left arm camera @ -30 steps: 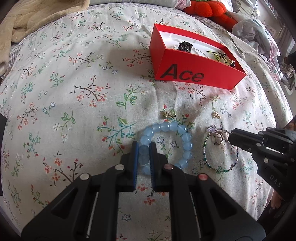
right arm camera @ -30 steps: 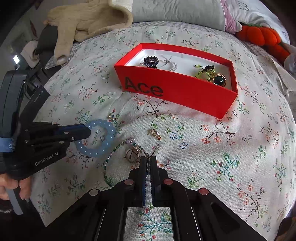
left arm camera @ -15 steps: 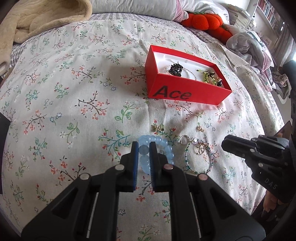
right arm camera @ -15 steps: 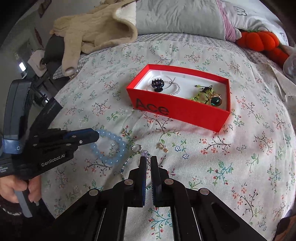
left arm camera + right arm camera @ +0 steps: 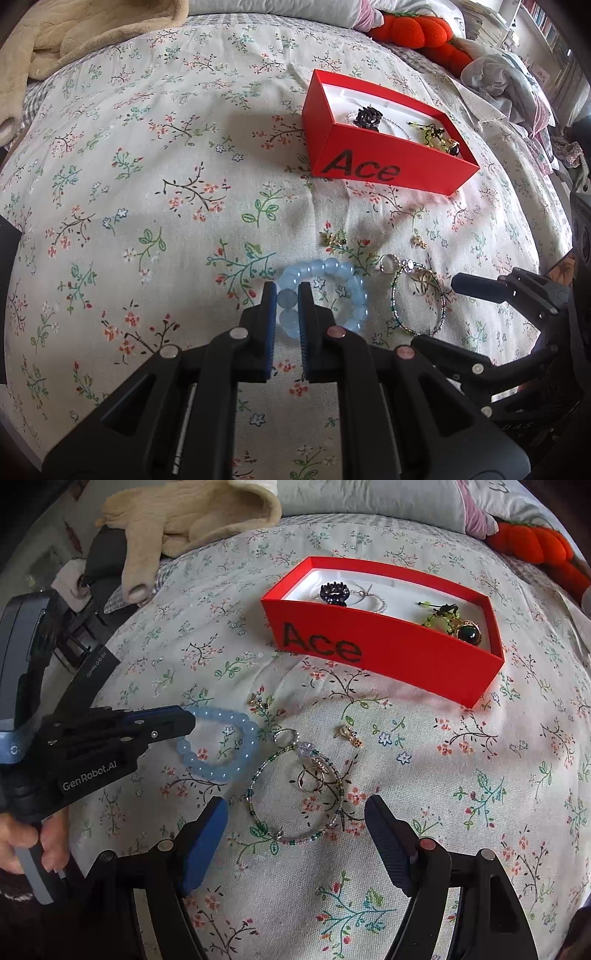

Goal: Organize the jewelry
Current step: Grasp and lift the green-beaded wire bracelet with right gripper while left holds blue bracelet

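A pale blue bead bracelet lies on the floral bedspread; my left gripper is shut on its near beads. It also shows in the right wrist view, with the left gripper at its left side. My right gripper is open, its fingers either side of a thin green beaded bracelet with gold rings inside it. A red "Ace" box behind holds a dark hair claw, a chain and a green brooch.
Small gold earrings and a charm lie between the bracelets and the box. A beige blanket and pillows sit at the bed's far edge. Orange plush and clothes lie at the right.
My right gripper has opened wide from shut and now frames the green bracelet. My left gripper stays shut on the blue bracelet, which has shifted slightly.
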The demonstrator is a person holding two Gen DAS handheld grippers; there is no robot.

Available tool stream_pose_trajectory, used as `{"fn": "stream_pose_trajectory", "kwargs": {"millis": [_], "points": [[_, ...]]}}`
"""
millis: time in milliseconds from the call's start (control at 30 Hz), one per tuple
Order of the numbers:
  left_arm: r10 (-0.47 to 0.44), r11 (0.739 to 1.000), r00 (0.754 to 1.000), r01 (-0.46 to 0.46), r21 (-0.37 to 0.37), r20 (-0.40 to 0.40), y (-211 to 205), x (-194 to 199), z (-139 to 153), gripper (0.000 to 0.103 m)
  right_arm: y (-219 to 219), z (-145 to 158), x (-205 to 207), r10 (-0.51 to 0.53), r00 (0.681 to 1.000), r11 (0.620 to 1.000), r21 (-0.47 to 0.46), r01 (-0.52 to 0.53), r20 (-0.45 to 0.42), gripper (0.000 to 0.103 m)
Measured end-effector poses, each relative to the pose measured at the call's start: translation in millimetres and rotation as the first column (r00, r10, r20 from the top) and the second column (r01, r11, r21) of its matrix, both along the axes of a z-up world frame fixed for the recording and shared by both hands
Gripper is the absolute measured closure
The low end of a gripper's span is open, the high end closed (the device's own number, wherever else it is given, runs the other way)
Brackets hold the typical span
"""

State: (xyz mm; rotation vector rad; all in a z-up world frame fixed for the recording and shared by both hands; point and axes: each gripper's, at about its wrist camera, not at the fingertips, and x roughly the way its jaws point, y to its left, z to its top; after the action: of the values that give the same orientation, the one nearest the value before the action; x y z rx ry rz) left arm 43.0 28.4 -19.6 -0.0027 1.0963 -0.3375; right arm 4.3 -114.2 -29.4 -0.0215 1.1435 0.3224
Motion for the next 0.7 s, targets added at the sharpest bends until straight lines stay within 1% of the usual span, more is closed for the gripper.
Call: {"fn": "stream_pose_trajectory", "kwargs": {"millis": [67, 167, 200, 233, 267, 300, 400, 700], "points": [[-0.001, 1.0, 1.0, 0.001, -0.001, 0.0, 0, 0, 0, 0.09, 4, -8, 2, 0.002, 1.0, 1.0, -0.031, -0.002, 0.001, 0.025], [-0.003, 1.0, 1.0, 0.003, 0.002, 0.0, -1, 0, 0, 0.09, 10, -12, 3, 0.018, 0.999, 0.997, -0.082, -0.014, 0.042, 0.026], [-0.003, 1.0, 1.0, 0.003, 0.002, -0.001, -1, 0, 0, 0.09, 12, -11, 4, 0.022, 0.999, 0.995, -0.094, -0.018, 0.049, 0.028], [-0.003, 1.0, 1.0, 0.003, 0.002, -0.001, -1, 0, 0, 0.09, 13, -11, 3, 0.025, 0.998, 0.995, -0.101, -0.019, 0.058, 0.035], [-0.003, 1.0, 1.0, 0.003, 0.001, -0.001, -1, 0, 1, 0.09, 13, -9, 3, 0.03, 0.998, 0.995, -0.098, -0.023, 0.063, 0.039], [-0.003, 1.0, 1.0, 0.003, -0.001, 0.001, -1, 0, 1, 0.09, 13, -7, 3, 0.032, 0.997, 0.996, -0.088, -0.026, 0.063, 0.046], [-0.002, 1.0, 1.0, 0.002, -0.007, 0.007, 1, 0, 4, 0.09, 6, -3, 4, 0.015, 0.998, 0.998, -0.064, -0.012, 0.058, 0.049], [-0.011, 0.999, 0.999, 0.013, -0.041, 0.036, 1, -1, 17, 0.09, -13, 15, 3, -0.032, 0.995, 0.999, -0.023, 0.034, 0.09, 0.049]]}}
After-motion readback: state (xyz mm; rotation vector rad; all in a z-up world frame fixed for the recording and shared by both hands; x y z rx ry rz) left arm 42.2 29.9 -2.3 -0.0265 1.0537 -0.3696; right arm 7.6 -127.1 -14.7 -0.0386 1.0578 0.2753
